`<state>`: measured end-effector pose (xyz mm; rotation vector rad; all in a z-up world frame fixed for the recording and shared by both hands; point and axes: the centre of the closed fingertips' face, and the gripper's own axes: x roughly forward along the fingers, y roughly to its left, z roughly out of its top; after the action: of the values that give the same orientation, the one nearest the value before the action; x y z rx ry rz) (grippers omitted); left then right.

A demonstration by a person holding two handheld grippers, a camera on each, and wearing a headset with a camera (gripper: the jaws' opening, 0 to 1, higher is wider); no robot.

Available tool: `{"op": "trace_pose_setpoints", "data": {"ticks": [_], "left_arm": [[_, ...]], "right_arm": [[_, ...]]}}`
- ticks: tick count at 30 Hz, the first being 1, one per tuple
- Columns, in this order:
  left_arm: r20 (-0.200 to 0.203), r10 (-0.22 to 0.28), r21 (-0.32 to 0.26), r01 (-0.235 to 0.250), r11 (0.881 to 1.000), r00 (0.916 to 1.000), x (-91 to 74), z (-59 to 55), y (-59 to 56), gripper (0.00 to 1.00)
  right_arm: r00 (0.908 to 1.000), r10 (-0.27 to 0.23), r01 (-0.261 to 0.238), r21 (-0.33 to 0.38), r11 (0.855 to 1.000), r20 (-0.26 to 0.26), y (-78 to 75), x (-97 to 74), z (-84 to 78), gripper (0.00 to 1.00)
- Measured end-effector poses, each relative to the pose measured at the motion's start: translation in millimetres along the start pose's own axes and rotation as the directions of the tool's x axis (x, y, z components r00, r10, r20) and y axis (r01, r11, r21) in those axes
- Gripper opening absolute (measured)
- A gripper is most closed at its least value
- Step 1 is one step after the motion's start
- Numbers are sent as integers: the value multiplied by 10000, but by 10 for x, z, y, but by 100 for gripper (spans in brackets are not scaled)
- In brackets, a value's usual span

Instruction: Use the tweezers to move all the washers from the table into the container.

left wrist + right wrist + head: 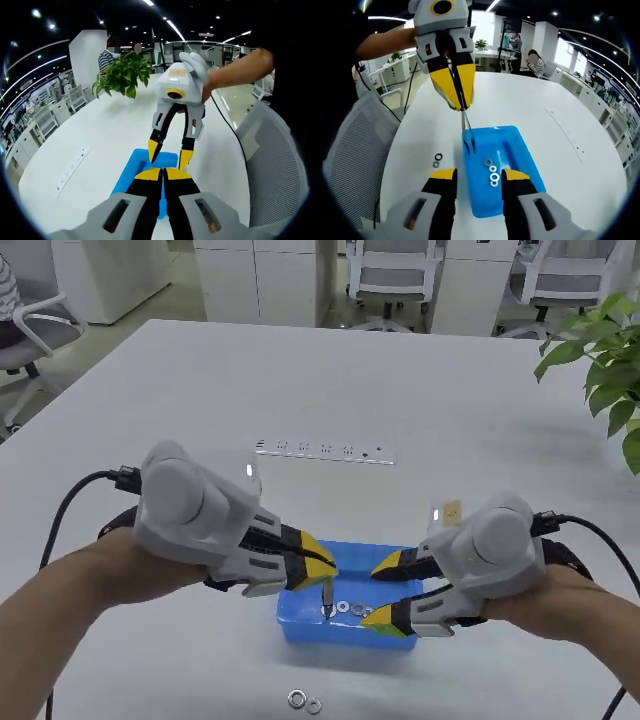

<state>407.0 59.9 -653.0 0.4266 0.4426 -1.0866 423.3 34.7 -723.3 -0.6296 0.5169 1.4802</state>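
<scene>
My left gripper is clamped on the tweezers, which hang points-down from its yellow jaws into the blue container. The tips sit just inside the container's rim on the side toward the left gripper. I cannot tell whether they carry a washer, because the tips are too thin to read. My right gripper holds nothing. Its jaws stand apart over the container, facing the left gripper across it. The container lies on the white table, toward the table's near edge. Several washers in the container lie in a short row on its floor, so I judge most of the job done. Two loose washers are left on the table, touching or nearly so, just beside the container's long side and closer to the near edge than it is. What remains, as I see it, is to lift the tweezers clear, bring them to that pair, and carry each one into the container.
</scene>
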Motion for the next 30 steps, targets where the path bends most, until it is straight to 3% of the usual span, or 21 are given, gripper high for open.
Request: {"op": "trace_pose_setpoints", "data": {"ticks": [12, 30], "left_arm": [[223, 72, -46, -71, 10000, 9997, -117, 89, -73, 5], [225, -176, -166, 179, 9997, 9996, -195, 39, -360, 5]], "right_arm": [[9979, -653, 649, 618, 9960, 42, 112, -198, -142, 43], [9903, -1327, 1258, 1374, 9825, 416, 307, -361, -290, 59]]}}
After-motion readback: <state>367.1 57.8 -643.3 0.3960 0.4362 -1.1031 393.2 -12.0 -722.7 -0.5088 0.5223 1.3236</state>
